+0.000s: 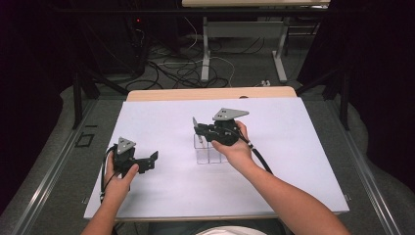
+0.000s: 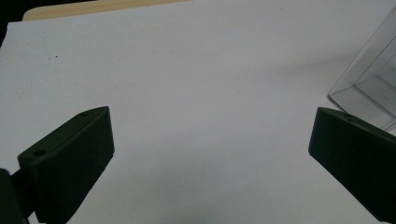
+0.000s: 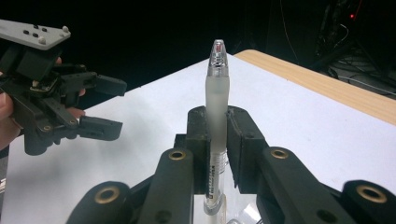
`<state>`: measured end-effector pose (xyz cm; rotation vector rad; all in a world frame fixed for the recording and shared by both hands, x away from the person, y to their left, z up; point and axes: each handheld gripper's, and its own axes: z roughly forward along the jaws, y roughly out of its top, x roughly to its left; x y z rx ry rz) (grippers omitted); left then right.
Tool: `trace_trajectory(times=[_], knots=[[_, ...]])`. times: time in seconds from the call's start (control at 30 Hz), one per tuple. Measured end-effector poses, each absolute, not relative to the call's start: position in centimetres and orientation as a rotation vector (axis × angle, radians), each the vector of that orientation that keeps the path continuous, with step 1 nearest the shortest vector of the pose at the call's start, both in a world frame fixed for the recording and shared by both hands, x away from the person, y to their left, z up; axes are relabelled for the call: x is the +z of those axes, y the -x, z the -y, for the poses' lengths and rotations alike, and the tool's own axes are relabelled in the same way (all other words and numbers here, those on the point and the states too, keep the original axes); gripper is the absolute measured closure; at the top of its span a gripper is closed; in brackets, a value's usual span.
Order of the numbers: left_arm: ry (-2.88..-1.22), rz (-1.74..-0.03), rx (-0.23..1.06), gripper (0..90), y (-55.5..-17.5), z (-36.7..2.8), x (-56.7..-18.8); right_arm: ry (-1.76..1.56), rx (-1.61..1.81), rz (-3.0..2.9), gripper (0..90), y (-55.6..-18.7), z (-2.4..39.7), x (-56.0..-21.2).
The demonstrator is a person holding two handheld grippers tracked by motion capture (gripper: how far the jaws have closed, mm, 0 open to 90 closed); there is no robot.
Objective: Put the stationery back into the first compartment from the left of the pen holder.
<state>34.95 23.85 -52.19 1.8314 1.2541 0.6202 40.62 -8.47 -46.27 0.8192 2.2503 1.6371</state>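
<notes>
While right gripper (image 3: 218, 128) clamps pen (image 3: 217, 93) upright | left gripper (image 2: 210, 154) level, wide.

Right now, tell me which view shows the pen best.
The right gripper view: the pen stands upright and sharp, clamped between the right gripper jaws. The high view has it as a small sliver above the clear box. The left gripper view gives the box's corner, not the pen.
</notes>
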Motion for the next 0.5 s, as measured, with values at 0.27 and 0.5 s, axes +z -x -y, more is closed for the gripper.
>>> trace_trajectory(times=[0.27,0.5], knots=[[-1.832,-1.251,0.622,0.4,-35.03,-23.8,-52.27,-0.829,1.617,-2.276,79.8,-40.41,8.64,-46.76],[-1.834,-1.258,0.623,0.4,-35.03,-23.88,-52.34,-0.847,1.642,-2.27,78.5,-40.28,8.76,-46.92]])
